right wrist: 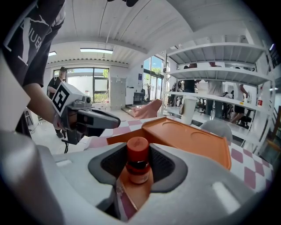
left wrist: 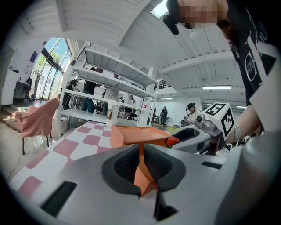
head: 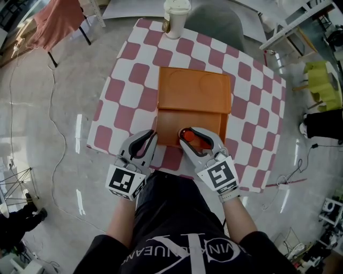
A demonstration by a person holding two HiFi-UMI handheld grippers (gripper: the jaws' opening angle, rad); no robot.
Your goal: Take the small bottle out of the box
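Observation:
An orange box (head: 194, 91) lies open on the checkered table (head: 128, 80), its lid folded back away from me. The small bottle (head: 196, 141), red-capped, stands upright at the box's near right edge. My right gripper (head: 194, 135) is shut on it; in the right gripper view the bottle (right wrist: 138, 159) sits between the dark pads (right wrist: 115, 163) of that gripper (right wrist: 138, 154). My left gripper (head: 151, 140) is at the box's near left corner. In the left gripper view its jaws pinch a thin orange wall (left wrist: 141, 169) of the box (left wrist: 140, 134).
A white lidded cup (head: 176, 16) stands at the table's far edge, with a grey chair (head: 214, 18) behind it. A pink cloth (head: 56, 18) hangs over a chair at the far left. Cables run across the glossy floor (head: 43, 123). The table's near edge is just below both grippers.

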